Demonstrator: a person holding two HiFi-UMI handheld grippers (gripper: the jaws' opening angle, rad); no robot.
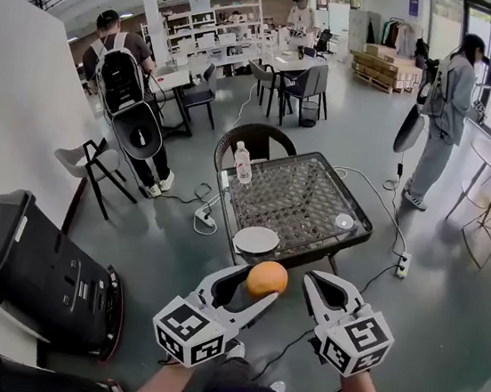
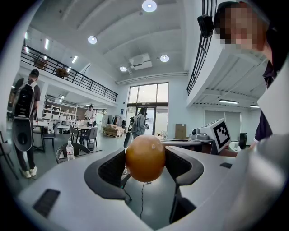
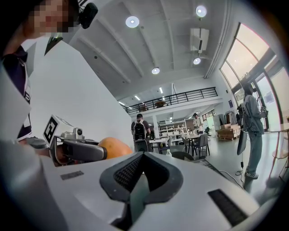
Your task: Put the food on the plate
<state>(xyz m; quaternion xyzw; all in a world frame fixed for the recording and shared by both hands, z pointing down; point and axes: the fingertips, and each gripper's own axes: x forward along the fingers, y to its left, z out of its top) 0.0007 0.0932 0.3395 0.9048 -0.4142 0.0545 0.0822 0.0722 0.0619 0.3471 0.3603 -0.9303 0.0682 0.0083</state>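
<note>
Two hand-held grippers are up in front of the person here, side by side and close to each other. The left gripper (image 1: pixel 260 285) has its jaws closed onto a round orange fruit (image 1: pixel 267 279). In the left gripper view the dark pads press on either side of the fruit (image 2: pixel 145 158), so it's pinched right in the middle of that gripper (image 2: pixel 145 160).

The right gripper (image 1: pixel 326 292) isn't carrying anything. Its own view shows the jaws brought together with nothing between them (image 3: pixel 141 174), and the orange fruit (image 3: pixel 115 147) peeks in from the left.

The fruit is in the air, not on anything. In the head view it sits just this side of the near edge of a square glass-topped table with a dark frame (image 1: pixel 356 205). The round white plate (image 1: pixel 256 240) is on that table near the front edge, and the fruit is close to it but apart from it.

Also on the table are a clear plastic water bottle (image 1: pixel 243 163), upright at the far left corner, and a small white round disc (image 1: pixel 343 221) on the right. A dark wicker chair (image 1: pixel 255 136) stands behind the table. A big black case (image 1: pixel 29 270) lies on the floor to the left.
</note>
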